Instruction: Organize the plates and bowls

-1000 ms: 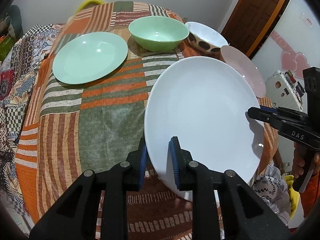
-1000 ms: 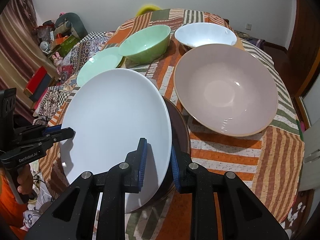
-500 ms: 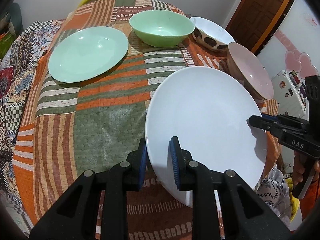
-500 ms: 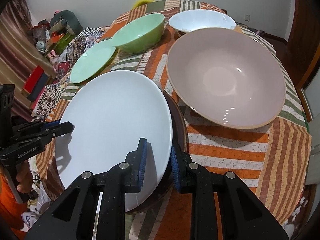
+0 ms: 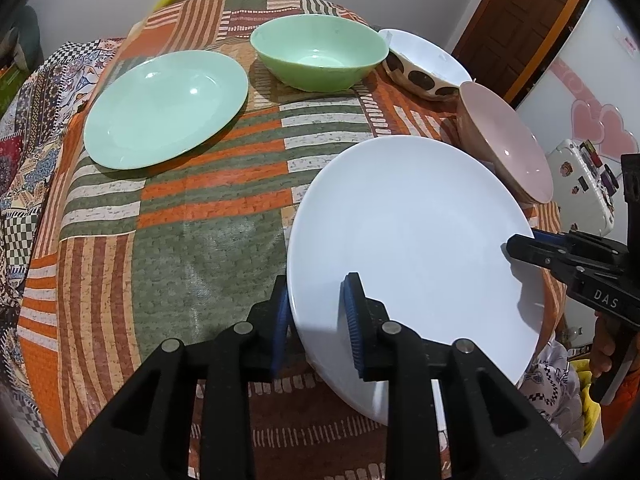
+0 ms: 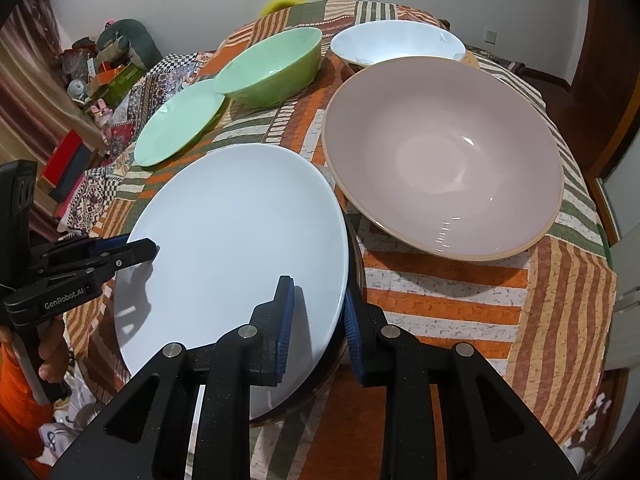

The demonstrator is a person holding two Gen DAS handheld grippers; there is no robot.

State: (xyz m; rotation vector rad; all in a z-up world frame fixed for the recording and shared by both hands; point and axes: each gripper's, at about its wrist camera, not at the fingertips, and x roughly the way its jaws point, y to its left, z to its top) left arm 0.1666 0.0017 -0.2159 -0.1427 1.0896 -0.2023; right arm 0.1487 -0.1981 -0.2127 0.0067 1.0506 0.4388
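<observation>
A large white plate [image 5: 408, 232] [image 6: 240, 240] lies at the table's near edge on top of a dark plate [image 6: 320, 384], of which only a sliver of rim shows. My left gripper [image 5: 316, 320] straddles the plate's left rim and my right gripper [image 6: 318, 316] straddles the opposite rim. The jaws of both are opening, with the rim between them and the pads easing off it. Each gripper also shows in the other's view: the right gripper [image 5: 520, 246] and the left gripper [image 6: 144, 246].
On the patchwork tablecloth [image 5: 200, 248] stand a big pink bowl [image 6: 440, 160] right beside the white plate, a green bowl [image 5: 320, 52], a green plate [image 5: 164, 108] and a white bowl with dark spots [image 5: 424, 64]. A hand [image 6: 52, 352] holds the left gripper.
The white plate has sunk from a tilt to lie flat on the dark plate. The gap between both grippers' pads has widened slightly.
</observation>
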